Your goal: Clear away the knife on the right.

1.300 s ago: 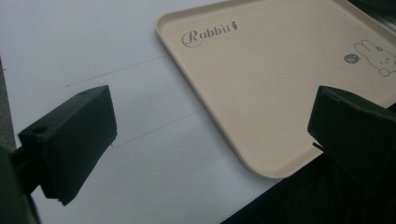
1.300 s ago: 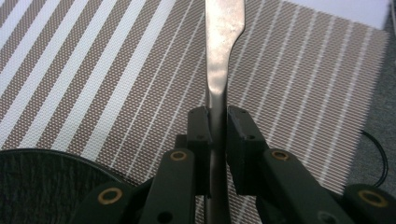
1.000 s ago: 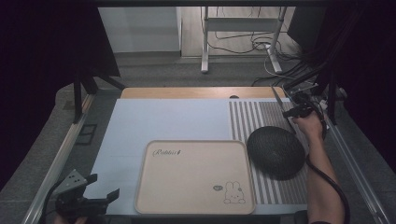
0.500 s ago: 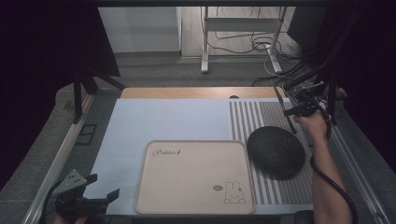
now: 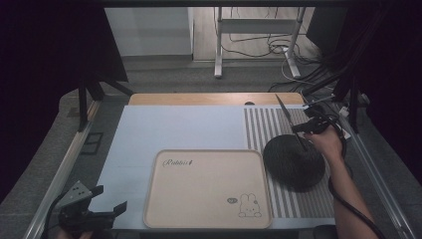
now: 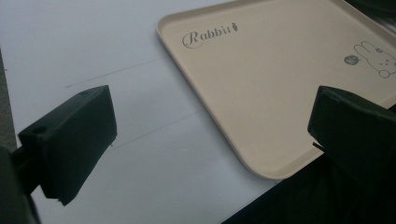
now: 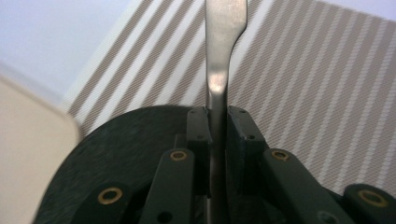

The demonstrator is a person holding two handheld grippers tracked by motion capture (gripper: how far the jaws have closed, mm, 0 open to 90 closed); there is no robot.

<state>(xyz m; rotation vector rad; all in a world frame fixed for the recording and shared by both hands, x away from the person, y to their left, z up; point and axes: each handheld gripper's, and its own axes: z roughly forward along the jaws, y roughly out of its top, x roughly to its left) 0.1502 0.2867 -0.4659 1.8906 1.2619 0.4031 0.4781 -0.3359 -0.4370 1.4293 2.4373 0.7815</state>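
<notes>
Two grippers are in play for us, and we start with the biggest thing: the pale blue table (image 5: 174,129), with a striped mat (image 5: 278,127) along its right part. Next down in size, the beige tray (image 5: 209,186) marked "Rabbit" sits at the table's near middle, lying flat. Just to its right rests the dark round plate (image 5: 293,162) on the striped mat, its edge close beside the tray's right rim.

Over that plate we hold the right gripper (image 5: 309,127), its jaws pressed together on a slim metal utensil (image 7: 219,56). In the right gripper view the handle runs straight up between the jaws, widening toward the top, above the stripes. From the high view it slants from the plate up toward the table's far edge; which kind of utensil it is, we can't tell.

Smallest job: the left gripper (image 5: 107,201) hovers by the table's near left corner, jaws wide apart, nothing between them, tray just beyond.
</notes>
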